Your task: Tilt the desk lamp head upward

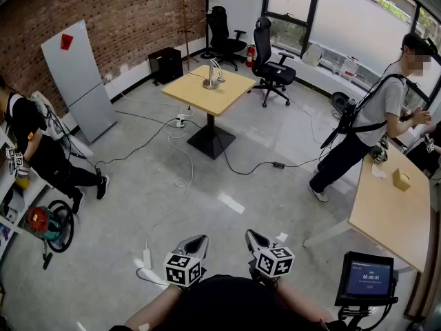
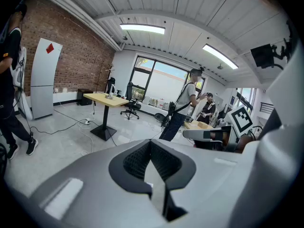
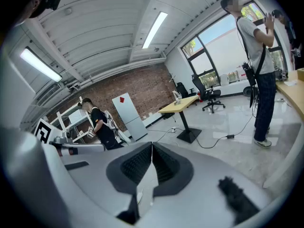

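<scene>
A silver desk lamp [image 1: 213, 74] stands on a square wooden table [image 1: 227, 96] far across the room; it also shows small in the left gripper view as the lamp [image 2: 109, 95] and in the right gripper view as the lamp [image 3: 178, 97]. Both grippers are held close to my body, far from the table. My left gripper [image 1: 198, 241] is shut with nothing between its jaws, and so is my right gripper [image 1: 252, 236]. The lamp head's tilt is too small to make out.
Cables and a power strip [image 1: 181, 121] trail over the floor around the table's base. Two office chairs [image 1: 270, 66] stand behind it. A person [image 1: 365, 126] stands by a wooden desk [image 1: 393, 216] at right; another person [image 1: 34, 150] crouches at left. A tablet [image 1: 365, 279] sits at lower right.
</scene>
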### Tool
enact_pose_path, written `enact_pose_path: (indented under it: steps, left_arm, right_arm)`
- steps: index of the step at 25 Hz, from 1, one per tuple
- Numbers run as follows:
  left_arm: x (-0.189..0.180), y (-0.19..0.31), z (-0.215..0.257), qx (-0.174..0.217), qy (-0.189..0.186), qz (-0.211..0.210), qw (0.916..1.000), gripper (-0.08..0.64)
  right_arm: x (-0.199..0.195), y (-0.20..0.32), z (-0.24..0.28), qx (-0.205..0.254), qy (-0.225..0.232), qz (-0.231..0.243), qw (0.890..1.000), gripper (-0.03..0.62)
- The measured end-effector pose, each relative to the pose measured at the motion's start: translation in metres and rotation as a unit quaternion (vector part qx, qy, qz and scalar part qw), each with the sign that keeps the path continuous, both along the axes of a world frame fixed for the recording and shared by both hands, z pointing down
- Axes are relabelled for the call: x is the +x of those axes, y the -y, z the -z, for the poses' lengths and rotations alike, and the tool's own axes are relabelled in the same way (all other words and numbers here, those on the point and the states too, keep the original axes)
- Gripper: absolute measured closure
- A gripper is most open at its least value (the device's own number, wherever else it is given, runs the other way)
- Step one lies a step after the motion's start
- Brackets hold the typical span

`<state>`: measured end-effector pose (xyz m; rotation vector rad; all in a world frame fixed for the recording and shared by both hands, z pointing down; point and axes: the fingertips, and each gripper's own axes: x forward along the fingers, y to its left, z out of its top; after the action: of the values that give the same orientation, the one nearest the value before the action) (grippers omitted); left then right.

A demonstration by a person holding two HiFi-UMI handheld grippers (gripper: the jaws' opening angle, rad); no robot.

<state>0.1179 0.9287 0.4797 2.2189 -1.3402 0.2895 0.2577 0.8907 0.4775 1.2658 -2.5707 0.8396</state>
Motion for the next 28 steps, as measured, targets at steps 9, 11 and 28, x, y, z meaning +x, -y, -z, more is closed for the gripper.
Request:
enact_pose_path:
  steps: [9, 11, 28]
  left_arm:
    - [0.023, -0.003, -0.013, -0.002, 0.002, -0.006, 1.0000, 0.552]
    - [0.031, -0.008, -0.017, -0.005, 0.003, -0.006, 1.0000, 0.552]
    - [0.042, 0.045, -0.030, -0.033, -0.003, 0.004, 0.9994, 0.552]
  right_arm:
    - [0.020, -0.003, -0.012, -0.001, -0.002, -0.005, 1.000, 0.586]
    - [0.029, -0.004, -0.018, -0.006, 0.004, -0.008, 1.000, 0.586]
    - [0.048, 0.050, -0.034, -0.034, 0.003, -0.019, 0.999, 0.586]
